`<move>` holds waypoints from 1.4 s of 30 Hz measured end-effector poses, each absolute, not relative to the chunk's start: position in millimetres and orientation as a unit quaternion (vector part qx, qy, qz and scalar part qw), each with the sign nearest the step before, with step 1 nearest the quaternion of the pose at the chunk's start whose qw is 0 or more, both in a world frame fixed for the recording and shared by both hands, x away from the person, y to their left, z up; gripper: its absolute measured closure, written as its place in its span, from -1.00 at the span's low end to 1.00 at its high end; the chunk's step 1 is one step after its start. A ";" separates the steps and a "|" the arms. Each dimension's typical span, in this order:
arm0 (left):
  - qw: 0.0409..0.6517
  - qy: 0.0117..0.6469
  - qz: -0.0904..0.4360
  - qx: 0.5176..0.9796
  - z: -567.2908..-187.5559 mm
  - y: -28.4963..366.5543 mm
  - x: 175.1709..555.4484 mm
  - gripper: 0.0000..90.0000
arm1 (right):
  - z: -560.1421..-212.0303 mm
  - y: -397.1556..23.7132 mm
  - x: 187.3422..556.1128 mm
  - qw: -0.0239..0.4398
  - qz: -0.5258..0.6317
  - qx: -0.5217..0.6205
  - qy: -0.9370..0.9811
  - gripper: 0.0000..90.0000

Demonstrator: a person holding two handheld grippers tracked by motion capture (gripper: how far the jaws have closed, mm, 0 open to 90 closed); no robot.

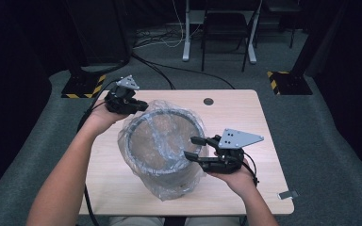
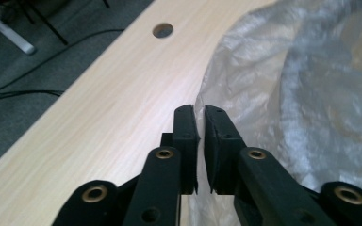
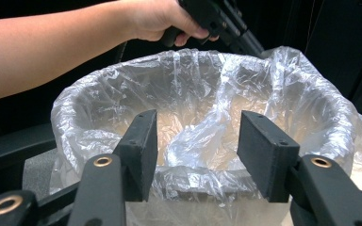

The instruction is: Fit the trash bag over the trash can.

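A clear plastic bag point(image 1: 162, 141) lines a round dark bin point(image 1: 169, 176), draped over its rim, between the left gripper point(image 1: 139, 107) and right gripper point(image 1: 194, 147).

Crinkled glossy clear plastic bag point(image 1: 162, 141); matt pale wood-grain table point(image 1: 245, 117).

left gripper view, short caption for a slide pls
Left tool pinches the clear plastic bag edge beside the wooden table.

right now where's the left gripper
In the high view the left gripper is at the table's far left, pinching the plastic bag at the bin's far-left rim.
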State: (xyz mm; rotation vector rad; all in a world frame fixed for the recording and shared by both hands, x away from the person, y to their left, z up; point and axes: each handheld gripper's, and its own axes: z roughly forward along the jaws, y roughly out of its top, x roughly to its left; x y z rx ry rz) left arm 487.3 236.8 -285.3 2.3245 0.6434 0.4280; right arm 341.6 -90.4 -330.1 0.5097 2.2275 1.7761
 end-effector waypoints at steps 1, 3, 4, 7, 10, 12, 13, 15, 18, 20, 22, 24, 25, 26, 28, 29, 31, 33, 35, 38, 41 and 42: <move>0.337 0.246 0.159 0.895 -287.7 236.7 487.1 0.90 | -330.1 -90.4 341.6 0.124 0.609 0.175 0.764 0.05; 0.334 0.242 0.149 0.898 -292.2 236.5 486.5 0.96 | -330.0 -90.4 341.5 0.124 0.609 0.175 0.764 0.05; 0.331 0.242 0.144 0.901 -294.5 236.1 486.0 0.98 | -330.0 -90.4 341.5 0.124 0.609 0.175 0.764 0.05; 0.326 0.237 0.133 0.905 -300.7 235.9 484.5 0.99 | -329.9 -90.4 341.4 0.124 0.608 0.176 0.764 0.05; 0.331 0.242 0.125 0.903 -305.0 238.6 482.8 0.99 | -329.9 -90.3 341.1 0.124 0.608 0.176 0.764 0.05; 0.332 0.243 0.120 0.904 -307.9 241.9 482.0 0.99 | -329.9 -90.4 341.1 0.124 0.608 0.176 0.764 0.05; 0.330 0.245 0.119 0.904 -309.7 243.1 481.7 0.99 | -329.9 -90.4 341.1 0.124 0.608 0.176 0.764 0.05; 0.326 0.248 0.115 0.905 -313.4 245.4 481.7 0.99 | -330.1 -90.4 341.0 0.125 0.609 0.176 0.763 0.05; 0.324 0.250 0.114 0.905 -317.0 246.9 482.1 0.99 | -330.1 -90.5 341.0 0.125 0.609 0.176 0.763 0.05; 0.328 0.253 0.108 0.904 -319.2 248.1 482.4 0.99 | -330.2 -90.4 340.8 0.125 0.609 0.176 0.763 0.05; 0.326 0.255 0.106 0.904 -321.1 248.8 482.0 0.98 | -330.3 -90.5 340.7 0.126 0.610 0.176 0.762 0.05; 0.322 0.263 0.117 0.902 -323.5 251.9 481.3 0.68 | -330.0 -90.8 340.5 0.125 0.609 0.177 0.763 0.05; 0.322 0.263 0.117 0.902 -323.5 251.9 481.3 0.51 | -330.0 -90.8 340.5 0.125 0.609 0.177 0.763 0.05; 0.325 0.269 0.126 0.898 -324.2 255.0 480.6 0.51 | -329.9 -90.9 340.4 0.124 0.609 0.177 0.763 0.05; 0.334 0.277 0.128 0.892 -323.8 261.6 479.0 0.32 | -329.2 -91.9 339.6 0.127 0.609 0.180 0.762 0.03; 0.338 0.279 0.132 0.889 -323.3 265.1 477.7 0.22 | -328.9 -92.7 339.4 0.128 0.609 0.182 0.761 0.01; 0.345 0.285 0.140 0.883 -321.8 271.0 475.6 0.03 | -325.9 -96.6 339.0 0.130 0.615 0.186 0.755 -0.03; 0.359 0.288 0.139 0.877 -319.6 278.1 472.5 0.01 | -324.2 -98.5 338.4 0.132 0.617 0.188 0.753 -0.04; 0.365 0.288 0.143 0.874 -318.0 283.1 468.7 -0.03 | -321.9 -101.0 337.4 0.135 0.617 0.189 0.752 -0.06; 0.378 0.287 0.147 0.868 -314.3 294.2 462.1 -0.09 | -319.1 -105.3 335.8 0.137 0.615 0.189 0.753 -0.08; 0.391 0.291 0.149 0.860 -311.8 301.6 458.7 -0.11 | -316.4 -109.6 334.6 0.139 0.616 0.192 0.751 -0.10; 0.397 0.293 0.152 0.856 -310.2 306.8 455.1 -0.11 | -315.9 -110.7 334.3 0.140 0.616 0.192 0.751 -0.10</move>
